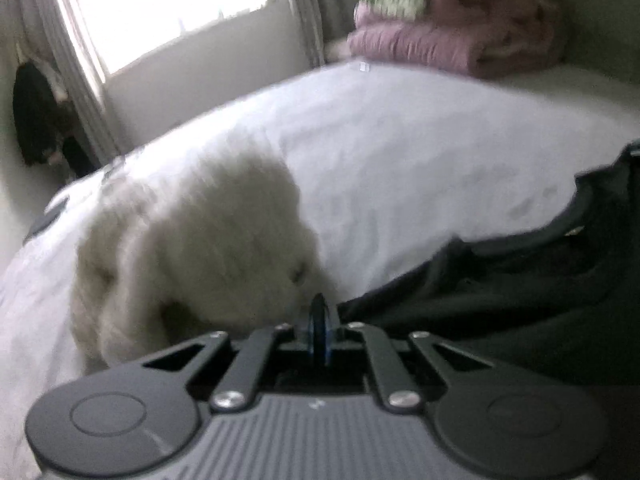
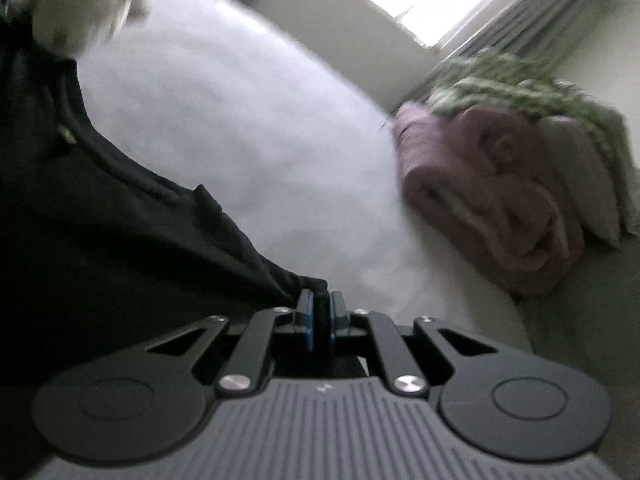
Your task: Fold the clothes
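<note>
This is a bedroom in a home. A wide bed with a white sheet point(image 1: 400, 140) fills the middle of both views. At the bed's far end sits a folded mauve plush blanket point(image 2: 492, 200), with a green-and-white patterned cloth point(image 2: 508, 84) on top. Beyond the bed, a bright window point(image 1: 168, 4) has pale grey curtains point(image 1: 76, 68) beside it, with dark clothing point(image 1: 38, 116) hanging nearby.

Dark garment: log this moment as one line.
left hand-held gripper shut on dark garment | right hand-held gripper shut on its edge | white bed beneath
</note>
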`<state>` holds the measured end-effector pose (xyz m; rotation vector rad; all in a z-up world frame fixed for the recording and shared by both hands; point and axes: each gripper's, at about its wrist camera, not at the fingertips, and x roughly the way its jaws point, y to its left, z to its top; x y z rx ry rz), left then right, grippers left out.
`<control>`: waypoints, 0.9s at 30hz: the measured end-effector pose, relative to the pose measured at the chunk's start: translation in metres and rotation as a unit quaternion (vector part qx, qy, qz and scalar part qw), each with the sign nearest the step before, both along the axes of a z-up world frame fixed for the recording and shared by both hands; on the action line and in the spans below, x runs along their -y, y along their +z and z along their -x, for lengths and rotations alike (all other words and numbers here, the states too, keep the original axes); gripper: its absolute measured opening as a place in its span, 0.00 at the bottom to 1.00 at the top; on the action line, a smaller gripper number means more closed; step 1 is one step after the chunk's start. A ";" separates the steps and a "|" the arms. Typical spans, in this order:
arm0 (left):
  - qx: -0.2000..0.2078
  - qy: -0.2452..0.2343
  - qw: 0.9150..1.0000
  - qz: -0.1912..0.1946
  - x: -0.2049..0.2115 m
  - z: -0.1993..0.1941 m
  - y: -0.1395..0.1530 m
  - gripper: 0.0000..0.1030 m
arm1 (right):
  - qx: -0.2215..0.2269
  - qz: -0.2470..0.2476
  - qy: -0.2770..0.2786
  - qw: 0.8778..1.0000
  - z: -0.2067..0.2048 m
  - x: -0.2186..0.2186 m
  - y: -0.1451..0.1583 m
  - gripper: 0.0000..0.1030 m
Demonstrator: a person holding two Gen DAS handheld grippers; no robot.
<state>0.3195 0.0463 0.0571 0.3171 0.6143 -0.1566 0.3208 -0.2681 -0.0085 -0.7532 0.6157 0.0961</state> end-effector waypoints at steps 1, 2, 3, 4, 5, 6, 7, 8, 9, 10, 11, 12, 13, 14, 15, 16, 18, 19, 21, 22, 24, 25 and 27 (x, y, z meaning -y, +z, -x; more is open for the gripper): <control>0.003 0.011 1.000 0.010 -0.005 0.002 0.002 0.12 | -0.013 0.011 -0.006 1.000 -0.004 -0.002 -0.012 0.08; 0.007 0.021 1.000 0.019 -0.009 0.003 0.003 0.15 | -0.008 0.028 -0.006 1.000 -0.004 -0.006 -0.020 0.10; 0.010 0.032 0.999 0.029 -0.014 0.005 0.005 0.17 | -0.001 0.041 -0.006 0.999 -0.003 -0.009 -0.023 0.11; 0.014 0.042 0.998 0.039 -0.019 0.006 0.006 0.21 | 0.001 0.041 -0.007 0.999 -0.002 -0.009 -0.020 0.17; 0.017 0.053 0.997 0.048 -0.024 0.008 0.008 0.22 | 0.003 0.029 -0.007 1.000 0.000 -0.004 -0.014 0.23; 0.021 0.063 0.996 0.058 -0.028 0.009 0.009 0.24 | 0.010 0.010 -0.010 1.000 0.003 0.004 -0.004 0.47; 0.024 0.074 0.995 0.068 -0.033 0.011 0.011 0.34 | 0.025 -0.016 -0.020 0.999 0.009 0.015 0.010 0.65; 0.027 0.084 0.993 0.077 -0.038 0.013 0.013 0.42 | 0.044 -0.044 -0.032 0.998 0.015 0.028 0.025 0.70; 0.031 0.099 0.990 0.093 -0.047 0.018 0.017 0.44 | 0.055 -0.078 -0.050 0.994 0.023 0.043 0.038 0.72; 0.036 0.120 0.986 0.109 -0.061 0.028 0.024 0.44 | 0.063 -0.113 -0.069 0.989 0.032 0.059 0.052 0.72; 0.041 0.139 0.982 0.119 -0.074 0.042 0.029 0.44 | 0.062 -0.151 -0.096 0.982 0.043 0.077 0.063 0.72; 0.046 0.156 0.978 0.128 -0.085 0.059 0.032 0.44 | 0.053 -0.187 -0.116 0.974 0.056 0.095 0.069 0.72; 0.050 0.174 0.974 0.137 -0.096 0.076 0.036 0.45 | 0.041 -0.222 -0.132 0.965 0.069 0.112 0.073 0.72; 0.047 0.186 0.970 0.151 -0.106 0.095 0.038 0.45 | 0.025 -0.259 -0.145 0.955 0.084 0.126 0.074 0.72; 0.036 0.197 0.966 0.166 -0.114 0.113 0.038 0.45 | 0.006 -0.297 -0.157 0.942 0.099 0.139 0.072 0.72; 0.024 0.212 0.961 0.178 -0.119 0.129 0.036 0.46 | -0.019 -0.342 -0.167 0.925 0.113 0.152 0.069 0.72; 0.000 0.245 0.948 0.202 -0.128 0.160 0.032 0.48 | -0.061 -0.414 -0.180 0.890 0.134 0.172 0.057 0.72; -0.011 0.255 0.942 0.216 -0.130 0.175 0.030 0.48 | -0.070 -0.438 -0.184 0.877 0.143 0.179 0.053 0.72; -0.027 0.257 0.939 0.225 -0.127 0.196 0.026 0.49 | -0.081 -0.481 -0.193 0.851 0.155 0.187 0.043 0.72; -0.029 0.252 0.942 0.220 -0.123 0.204 0.023 0.49 | -0.091 -0.500 -0.203 0.837 0.155 0.190 0.036 0.71; -0.031 0.243 0.947 0.210 -0.116 0.218 0.017 0.51 | -0.102 -0.500 -0.228 0.829 0.150 0.185 0.028 0.45; -0.029 0.238 0.949 0.206 -0.114 0.222 0.012 0.51 | -0.104 -0.495 -0.237 0.830 0.148 0.180 0.025 0.26; -0.032 0.231 0.951 0.203 -0.112 0.229 0.002 0.51 | -0.108 -0.480 -0.230 0.839 0.152 0.168 0.025 0.05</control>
